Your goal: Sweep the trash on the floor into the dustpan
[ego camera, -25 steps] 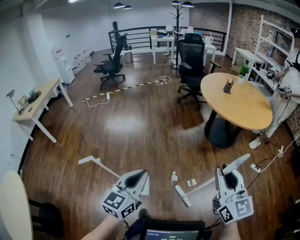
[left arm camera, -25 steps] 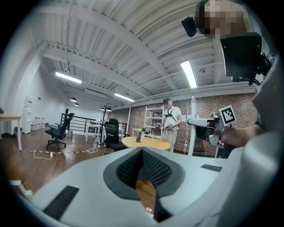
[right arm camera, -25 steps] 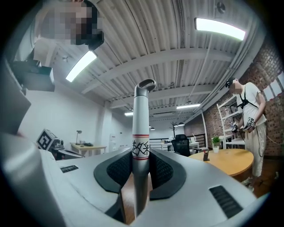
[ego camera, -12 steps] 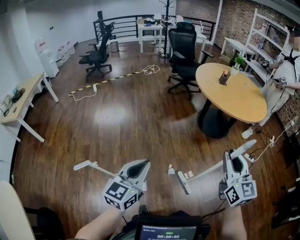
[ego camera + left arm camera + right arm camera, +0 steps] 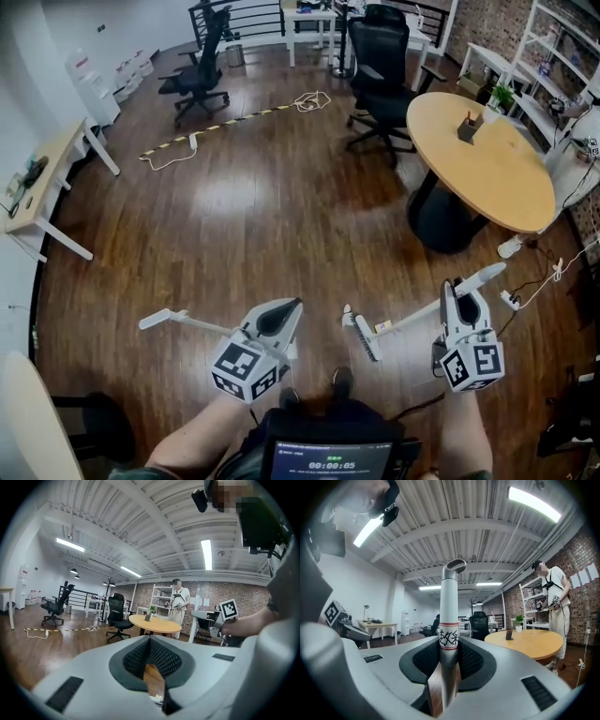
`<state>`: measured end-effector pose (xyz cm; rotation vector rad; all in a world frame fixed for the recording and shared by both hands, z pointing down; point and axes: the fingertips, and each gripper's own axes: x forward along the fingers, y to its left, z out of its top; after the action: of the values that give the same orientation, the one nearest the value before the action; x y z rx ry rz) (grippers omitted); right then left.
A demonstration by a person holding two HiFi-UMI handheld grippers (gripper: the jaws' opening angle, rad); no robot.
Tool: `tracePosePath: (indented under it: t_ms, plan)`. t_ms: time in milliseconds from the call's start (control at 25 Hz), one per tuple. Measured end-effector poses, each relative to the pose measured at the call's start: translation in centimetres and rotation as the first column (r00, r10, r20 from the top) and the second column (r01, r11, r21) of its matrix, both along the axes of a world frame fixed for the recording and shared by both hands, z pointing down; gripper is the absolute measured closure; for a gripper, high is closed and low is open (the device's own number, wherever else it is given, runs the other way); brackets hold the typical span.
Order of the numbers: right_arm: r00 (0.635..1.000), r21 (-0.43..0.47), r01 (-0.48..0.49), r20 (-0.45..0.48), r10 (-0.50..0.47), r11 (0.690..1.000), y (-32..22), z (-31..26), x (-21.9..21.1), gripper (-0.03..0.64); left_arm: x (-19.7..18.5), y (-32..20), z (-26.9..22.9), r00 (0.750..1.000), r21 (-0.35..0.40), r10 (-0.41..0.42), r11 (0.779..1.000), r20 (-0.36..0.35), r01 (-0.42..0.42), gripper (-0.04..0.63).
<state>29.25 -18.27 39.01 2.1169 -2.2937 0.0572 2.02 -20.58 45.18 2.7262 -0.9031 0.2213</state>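
My right gripper (image 5: 461, 298) (image 5: 449, 660) is shut on the white broom handle (image 5: 450, 602). The handle slants down and left to the broom head (image 5: 364, 339) on the wood floor. A small white crumpled scrap (image 5: 347, 315) and a small paper card (image 5: 382, 327) lie just beyond the broom head. My left gripper (image 5: 279, 317) (image 5: 150, 644) has its jaws together. The white dustpan handle (image 5: 178, 322) runs out to its left, and the pan and grip point are hidden under the gripper.
A round wooden table (image 5: 487, 169) on a black pedestal stands at the right, with black office chairs (image 5: 384, 84) behind it. A power strip and cables (image 5: 514, 298) lie right of the broom. A striped cable (image 5: 225, 124) crosses the far floor. A person (image 5: 555, 597) stands by the shelves.
The head view has tipped further down, so everything sits higher in the picture. Both grippers keep their hold. The broom head stays beside the scraps, slightly nearer them.
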Motion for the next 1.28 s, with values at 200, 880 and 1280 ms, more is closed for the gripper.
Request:
tracePosePath:
  t_ms: [200, 880, 1280]
  plan:
    - [0.999, -0.023, 0.031, 0.011, -0.031, 0.999, -4.7, 4.6, 4.6, 0.508, 4.9, -3.6, 3.2, 0.999, -0.01, -0.029, 1.0, 0.019, 0.029, 0.58]
    - [0.997, -0.141, 0.075, -0.016, -0.078, 0.987, -19.2, 22.4, 16.2, 0.508, 14.1, -12.2, 12.8, 0.989, -0.055, -0.115, 0.991, 0.093, 0.12, 0.58]
    - [0.997, -0.209, 0.074, 0.004, -0.075, 0.975, -21.7, 27.9, 17.8, 0.508, 13.8, -11.6, 14.4, 0.973, -0.08, -0.19, 0.976, 0.13, 0.201, 0.58]
